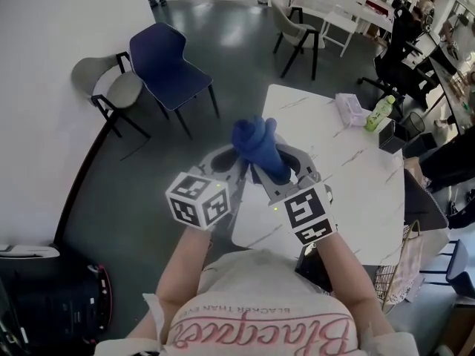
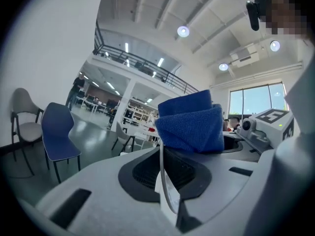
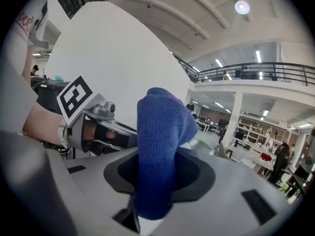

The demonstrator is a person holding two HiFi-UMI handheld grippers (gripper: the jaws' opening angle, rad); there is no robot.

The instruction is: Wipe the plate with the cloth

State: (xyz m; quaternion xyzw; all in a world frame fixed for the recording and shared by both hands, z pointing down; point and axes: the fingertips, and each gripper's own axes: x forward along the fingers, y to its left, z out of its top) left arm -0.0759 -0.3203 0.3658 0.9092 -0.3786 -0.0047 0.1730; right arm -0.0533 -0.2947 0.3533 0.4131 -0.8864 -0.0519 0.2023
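Both grippers are raised off the table, close together, in front of the person. The blue cloth (image 1: 260, 143) stands up between them. My right gripper (image 3: 157, 176) is shut on the cloth (image 3: 160, 156), which fills the gap between its jaws. My left gripper (image 2: 170, 171) is shut on the thin pale rim of the plate (image 2: 166, 191), seen edge-on. The cloth (image 2: 189, 122) bunches against the plate just beyond the left jaws. In the head view the left gripper (image 1: 226, 162) and right gripper (image 1: 293, 165) nearly touch, and the plate is mostly hidden.
A white marble table (image 1: 356, 169) lies below, with a green bottle (image 1: 379, 113) and a pale packet (image 1: 350, 108) at its far side. A blue chair (image 1: 169, 65) and a grey chair (image 1: 111, 87) stand to the left. A wire basket (image 1: 390, 280) is on the right.
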